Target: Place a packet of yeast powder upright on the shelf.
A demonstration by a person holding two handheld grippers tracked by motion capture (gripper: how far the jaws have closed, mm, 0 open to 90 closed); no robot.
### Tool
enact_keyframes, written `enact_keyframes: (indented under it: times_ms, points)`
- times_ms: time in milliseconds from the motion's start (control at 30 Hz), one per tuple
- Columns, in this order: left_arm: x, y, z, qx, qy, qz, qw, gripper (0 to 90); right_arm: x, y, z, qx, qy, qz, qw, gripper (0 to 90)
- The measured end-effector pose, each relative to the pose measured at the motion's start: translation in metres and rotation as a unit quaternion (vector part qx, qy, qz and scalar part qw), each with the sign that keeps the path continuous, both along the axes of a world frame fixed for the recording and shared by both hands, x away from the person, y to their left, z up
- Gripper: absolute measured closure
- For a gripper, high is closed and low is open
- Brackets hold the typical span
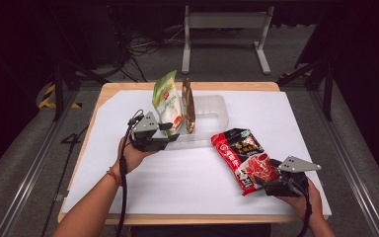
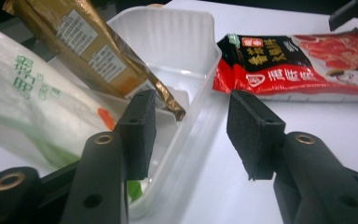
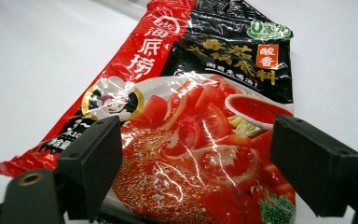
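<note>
A clear plastic tray (image 1: 212,114) stands at the middle back of the white sheet. At its left end a green-and-white pouch (image 1: 166,101) and a gold pouch (image 1: 188,104) stand upright, leaning together. My left gripper (image 1: 172,130) is open at that end. In the left gripper view its jaws straddle the tray's near wall (image 2: 200,100), with the gold pouch (image 2: 98,56) just beyond the left pad (image 2: 137,135). A red-and-black soup-base pouch (image 1: 242,155) lies flat at the right. My right gripper (image 1: 265,178) is open at its near end, jaws on either side of the pouch (image 3: 200,140).
The white sheet (image 1: 177,177) covers most of the wooden table (image 1: 103,94). A white metal frame (image 1: 225,29) and cables stand on the floor behind. Bare sheet lies between the two hands and along the left side.
</note>
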State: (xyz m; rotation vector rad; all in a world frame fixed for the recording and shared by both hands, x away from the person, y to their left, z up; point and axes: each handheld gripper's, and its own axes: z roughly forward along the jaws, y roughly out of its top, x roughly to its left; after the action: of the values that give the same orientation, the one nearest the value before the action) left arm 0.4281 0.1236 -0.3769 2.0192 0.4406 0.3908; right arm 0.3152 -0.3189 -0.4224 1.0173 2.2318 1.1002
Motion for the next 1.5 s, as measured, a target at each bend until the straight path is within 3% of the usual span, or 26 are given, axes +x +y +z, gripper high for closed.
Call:
enact_keyframes:
  times_ms: [167, 367, 467, 533, 633, 800, 1100, 1300, 1500]
  points:
    - [-0.011, 0.01, -0.002, 0.01, -0.011, 0.003, 0.9999, 44.6, 0.0, 0.0, 0.001, 0.001, -0.001, 0.0, 1.0, 19.3]
    - [-0.019, 0.021, -0.008, 0.027, -0.009, 0.004, 0.9996, 38.5, -0.001, -0.001, 0.002, 0.005, -0.001, 0.005, 1.0, 23.6]
    - [-0.023, 0.025, -0.011, 0.044, -0.011, 0.004, 0.9989, 36.2, -0.001, -0.002, 0.003, 0.005, -0.007, -0.006, 0.9999, 26.4]
    - [-0.026, 0.03, -0.013, 0.044, -0.008, 0.004, 0.999, 35.3, -0.001, -0.005, 0.005, 0.012, -0.009, -0.015, 0.9998, 27.8]
    - [-0.031, 0.038, -0.018, 0.053, -0.009, 0.005, 0.9985, 33.8, 0.001, -0.01, 0.004, 0.015, 0.004, -0.029, 0.9995, 27.2]
    - [-0.041, 0.054, -0.023, 0.047, -0.007, 0.011, 0.9988, 33.4, 0.004, -0.014, 0.0, 0.019, 0.033, -0.037, 0.9986, 24.5]
    - [-0.058, 0.078, -0.036, 0.05, 0.01, 0.03, 0.9982, 30.9, 0.006, -0.02, -0.002, 0.024, 0.06, -0.044, 0.9969, 19.4]
    - [-0.059, 0.073, -0.042, 0.054, 0.024, 0.021, 0.9981, 30.1, 0.01, -0.024, -0.006, 0.043, 0.089, -0.038, 0.9944, 19.4]
    - [-0.061, 0.063, -0.047, 0.073, 0.026, 0.007, 0.997, 29.4, 0.012, -0.028, -0.007, 0.053, 0.106, -0.034, 0.9923, 21.3]
